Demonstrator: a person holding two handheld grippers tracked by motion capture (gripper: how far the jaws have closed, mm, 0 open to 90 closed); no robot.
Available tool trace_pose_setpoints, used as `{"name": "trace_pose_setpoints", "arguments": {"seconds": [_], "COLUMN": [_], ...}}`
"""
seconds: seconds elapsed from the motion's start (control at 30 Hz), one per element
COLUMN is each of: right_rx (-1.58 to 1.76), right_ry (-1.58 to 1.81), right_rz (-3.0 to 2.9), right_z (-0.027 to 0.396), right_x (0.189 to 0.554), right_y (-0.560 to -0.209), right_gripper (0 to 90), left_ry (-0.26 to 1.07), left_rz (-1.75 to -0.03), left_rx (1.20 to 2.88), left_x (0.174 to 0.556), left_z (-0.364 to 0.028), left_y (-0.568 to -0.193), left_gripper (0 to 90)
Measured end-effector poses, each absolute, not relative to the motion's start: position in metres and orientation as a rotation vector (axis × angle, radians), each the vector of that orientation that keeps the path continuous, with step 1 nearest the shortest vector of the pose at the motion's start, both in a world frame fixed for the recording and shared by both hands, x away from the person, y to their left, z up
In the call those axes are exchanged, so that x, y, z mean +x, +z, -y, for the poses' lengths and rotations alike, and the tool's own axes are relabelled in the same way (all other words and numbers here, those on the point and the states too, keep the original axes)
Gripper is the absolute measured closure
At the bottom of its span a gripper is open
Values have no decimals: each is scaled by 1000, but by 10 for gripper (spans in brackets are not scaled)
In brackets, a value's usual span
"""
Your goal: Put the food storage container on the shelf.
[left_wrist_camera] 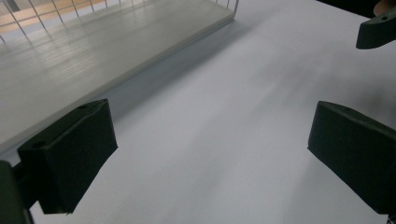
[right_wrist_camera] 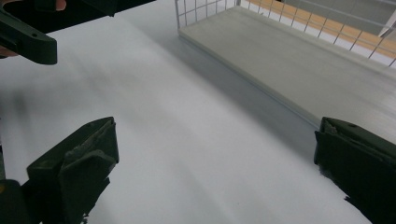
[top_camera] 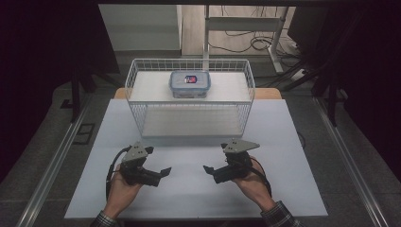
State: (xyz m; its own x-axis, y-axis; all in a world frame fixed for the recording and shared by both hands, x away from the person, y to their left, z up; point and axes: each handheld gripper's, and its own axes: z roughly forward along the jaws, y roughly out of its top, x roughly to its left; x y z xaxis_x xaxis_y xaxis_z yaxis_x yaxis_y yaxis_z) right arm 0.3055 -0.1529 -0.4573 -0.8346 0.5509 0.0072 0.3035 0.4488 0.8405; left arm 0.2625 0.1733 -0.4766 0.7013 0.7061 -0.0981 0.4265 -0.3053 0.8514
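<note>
In wire basket (top_camera: 135,90): lidded plastic box (top_camera: 190,83), upright.

A white wire basket (top_camera: 142,113) stands on the pale table (top_camera: 293,161), toward its far edge. Inside the basket, on its upper shelf near the back wall, sits a clear lidded box (top_camera: 190,83) with a red and blue item in it. Beyond the basket, cables (top_camera: 246,40) lie on the floor beside a white frame (top_camera: 276,35).
</note>
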Motion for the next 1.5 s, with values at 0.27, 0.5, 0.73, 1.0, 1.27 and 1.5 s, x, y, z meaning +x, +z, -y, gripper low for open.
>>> {"name": "trace_pose_setpoints", "arguments": {"seconds": [0.27,0.5,0.73,1.0,1.27,1.5], "right_rx": [746,739,743,752,755,759], "right_ry": [1309,1290,1278,1282,1279,1269], "right_rz": [-2452,-2461,-2466,-2471,-2462,-2445], "right_z": [158,162,166,171,179,186], "right_x": [299,293,287,282,279,276], "right_y": [-466,-472,-476,-477,-480,-481], "right_gripper": [0,0,0,0,0,0], "left_ry": [361,364,369,364,366,382], "left_rz": [-886,-890,-899,-913,-937,-958], "left_rx": [1944,1940,1953,1956,1954,1950], "left_x": [255,249,243,237,230,223], "left_z": [-176,-178,-181,-185,-194,-203], "left_y": [-486,-490,-495,-500,-504,-505], "left_gripper": [7,7,7,7,6,6]}}
